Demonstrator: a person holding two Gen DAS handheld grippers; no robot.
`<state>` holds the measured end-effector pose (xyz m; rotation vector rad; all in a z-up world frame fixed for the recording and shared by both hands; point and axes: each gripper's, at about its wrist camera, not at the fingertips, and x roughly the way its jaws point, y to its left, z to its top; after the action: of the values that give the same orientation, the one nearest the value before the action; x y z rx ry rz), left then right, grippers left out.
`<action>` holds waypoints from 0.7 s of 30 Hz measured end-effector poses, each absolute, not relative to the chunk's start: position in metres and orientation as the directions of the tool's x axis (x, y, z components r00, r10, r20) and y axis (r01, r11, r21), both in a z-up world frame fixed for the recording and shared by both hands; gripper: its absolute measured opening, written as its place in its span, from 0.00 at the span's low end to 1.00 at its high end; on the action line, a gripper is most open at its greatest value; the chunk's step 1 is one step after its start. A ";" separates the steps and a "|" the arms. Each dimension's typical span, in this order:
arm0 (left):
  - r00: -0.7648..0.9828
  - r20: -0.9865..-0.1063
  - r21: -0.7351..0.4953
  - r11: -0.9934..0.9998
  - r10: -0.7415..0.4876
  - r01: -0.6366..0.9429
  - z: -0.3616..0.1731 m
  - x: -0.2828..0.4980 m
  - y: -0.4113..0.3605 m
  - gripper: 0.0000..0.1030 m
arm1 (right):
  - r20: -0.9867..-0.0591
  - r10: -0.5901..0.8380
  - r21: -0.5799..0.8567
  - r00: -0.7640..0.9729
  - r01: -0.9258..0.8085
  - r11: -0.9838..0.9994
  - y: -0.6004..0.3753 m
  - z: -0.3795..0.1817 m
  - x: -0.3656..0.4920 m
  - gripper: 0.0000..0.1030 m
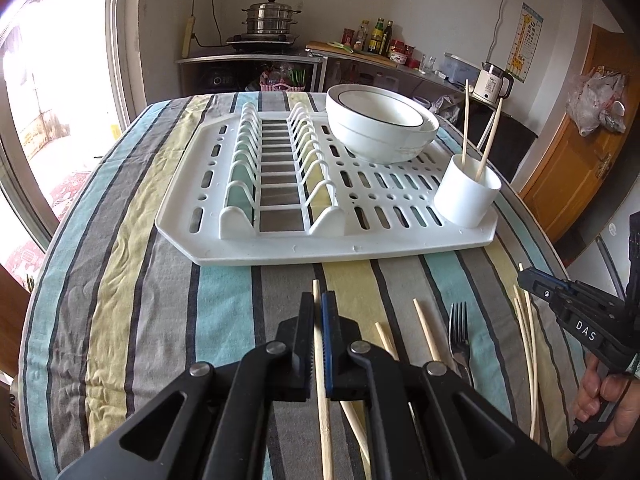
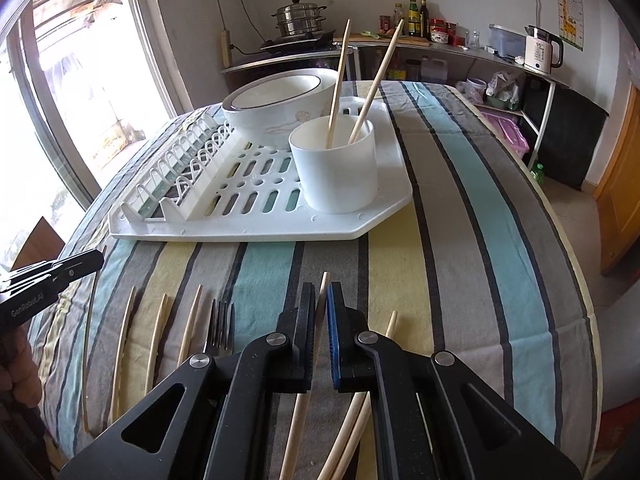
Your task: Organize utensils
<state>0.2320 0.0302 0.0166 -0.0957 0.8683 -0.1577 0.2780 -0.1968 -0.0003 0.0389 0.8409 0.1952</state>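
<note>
Above the striped cloth point(image 1: 168, 320) | left gripper point(image 1: 319, 308) jaws pinching a chopstick point(image 1: 322, 400) | right gripper point(image 2: 321, 304) jaws pinching another chopstick point(image 2: 302, 412)

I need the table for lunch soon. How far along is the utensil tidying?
Done: two chopsticks stand in the white cup on the drying rack. In hand: the left gripper is shut on one chopstick, the right gripper on another chopstick. Left: a fork and several loose chopsticks lie on the striped cloth.
</note>
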 end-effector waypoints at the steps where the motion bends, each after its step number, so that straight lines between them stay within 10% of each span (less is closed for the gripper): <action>1: 0.643 -0.745 -0.148 0.984 -0.180 0.103 0.022 0.229 0.030 0.04 | -0.729 0.192 0.115 0.657 -0.159 0.981 -0.197 0.004 0.276 0.06; 21: 0.767 -0.603 -0.135 0.976 -0.218 0.171 0.099 0.162 0.029 0.03 | -0.571 0.269 0.133 0.775 -0.236 0.963 -0.191 0.076 0.212 0.04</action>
<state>0.1623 0.0291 0.0985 -0.0737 0.6636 -0.2112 0.2120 -0.1906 0.0758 0.0547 0.6263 0.2736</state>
